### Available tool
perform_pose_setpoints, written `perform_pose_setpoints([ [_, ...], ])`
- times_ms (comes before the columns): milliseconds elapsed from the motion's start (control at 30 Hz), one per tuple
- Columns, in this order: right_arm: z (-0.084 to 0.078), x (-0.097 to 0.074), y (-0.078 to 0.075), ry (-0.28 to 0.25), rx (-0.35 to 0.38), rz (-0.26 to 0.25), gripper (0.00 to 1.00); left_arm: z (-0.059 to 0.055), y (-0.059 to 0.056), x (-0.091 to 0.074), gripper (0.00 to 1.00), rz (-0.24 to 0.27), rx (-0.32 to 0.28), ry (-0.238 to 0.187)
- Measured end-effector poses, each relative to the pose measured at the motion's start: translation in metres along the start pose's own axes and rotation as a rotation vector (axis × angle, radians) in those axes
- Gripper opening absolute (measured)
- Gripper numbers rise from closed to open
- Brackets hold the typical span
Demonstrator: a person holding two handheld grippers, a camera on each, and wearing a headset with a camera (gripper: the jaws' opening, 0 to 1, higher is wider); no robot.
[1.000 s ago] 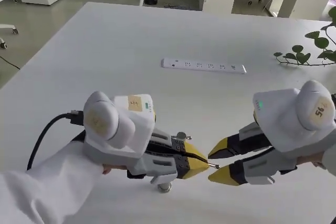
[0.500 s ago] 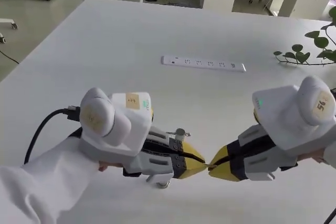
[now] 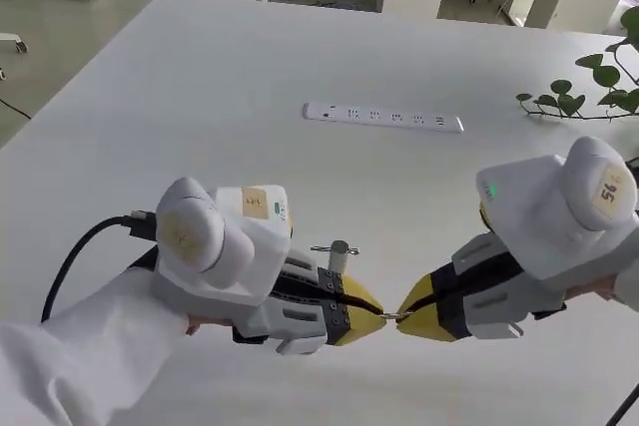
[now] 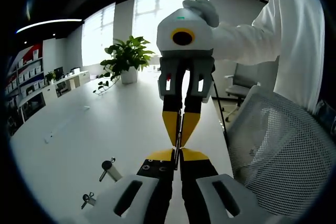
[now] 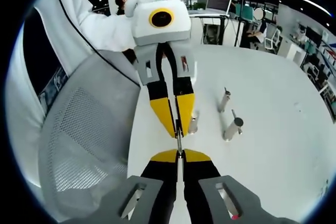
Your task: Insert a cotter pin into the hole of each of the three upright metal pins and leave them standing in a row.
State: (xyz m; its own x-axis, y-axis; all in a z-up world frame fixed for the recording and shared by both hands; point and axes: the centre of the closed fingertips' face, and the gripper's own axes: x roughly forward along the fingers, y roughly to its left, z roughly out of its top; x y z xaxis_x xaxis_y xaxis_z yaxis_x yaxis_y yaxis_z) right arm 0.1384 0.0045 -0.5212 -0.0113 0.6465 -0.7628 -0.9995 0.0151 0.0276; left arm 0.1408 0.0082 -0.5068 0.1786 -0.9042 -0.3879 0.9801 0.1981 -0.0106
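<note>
While tip-to-tip, left gripper (image 3: 377, 311), right gripper (image 3: 403, 314): fingers (image 3: 357, 300) tight on one cotter pin (image 3: 391, 316).

A metal pin (image 3: 338, 254) stands on the table (image 3: 200, 97), power strip (image 3: 382, 117) behind it.

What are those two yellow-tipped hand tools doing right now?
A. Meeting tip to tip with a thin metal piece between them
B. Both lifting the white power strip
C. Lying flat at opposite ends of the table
A: the left gripper and the right gripper point at each other, tips nearly touching, and each has its jaws shut on the thin cotter pin that bridges them.
</note>
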Motion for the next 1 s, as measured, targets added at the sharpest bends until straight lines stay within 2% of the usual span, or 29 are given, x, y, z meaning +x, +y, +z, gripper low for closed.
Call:
perform_pose_setpoints([
  [67,0.001,-0.001,-0.002,0.000,0.004,-0.018,0.00,-0.004,0.000,-0.001,0.15,0.007,0.006,0.015],
  [100,0.002,-0.002,-0.004,-0.004,0.006,-0.026,0.00,-0.007,0.003,-0.003,0.24,0.030,0.038,0.025],
  [133,0.002,-0.002,-0.005,-0.007,0.009,-0.031,0.00,-0.009,0.005,-0.004,0.29,0.040,0.036,0.028],
  [233,0.003,-0.002,-0.006,-0.008,0.018,-0.041,0.00,-0.016,0.013,-0.011,0.33,0.088,0.007,0.034],
  [300,0.002,0.000,-0.008,-0.002,0.023,-0.049,0.00,-0.025,0.019,-0.016,0.37,0.121,-0.022,0.054],
  [333,0.000,0.002,-0.009,0.004,0.029,-0.053,0.00,-0.030,0.026,-0.019,0.38,0.160,-0.029,0.062],
  [367,-0.001,0.003,-0.010,0.010,0.035,-0.059,0.00,-0.033,0.029,-0.021,0.39,0.177,-0.038,0.063],
  [467,-0.007,0.010,-0.010,0.022,0.069,-0.062,0.00,-0.039,0.034,-0.026,0.39,0.202,-0.075,0.056],
  [667,-0.018,0.024,-0.013,0.048,0.115,-0.064,0.00,-0.058,0.040,-0.028,0.38,0.232,-0.131,0.078],
  [1000,-0.013,0.035,-0.016,0.043,0.141,-0.062,0.00,-0.076,0.040,-0.019,0.30,0.222,-0.191,0.091],
])
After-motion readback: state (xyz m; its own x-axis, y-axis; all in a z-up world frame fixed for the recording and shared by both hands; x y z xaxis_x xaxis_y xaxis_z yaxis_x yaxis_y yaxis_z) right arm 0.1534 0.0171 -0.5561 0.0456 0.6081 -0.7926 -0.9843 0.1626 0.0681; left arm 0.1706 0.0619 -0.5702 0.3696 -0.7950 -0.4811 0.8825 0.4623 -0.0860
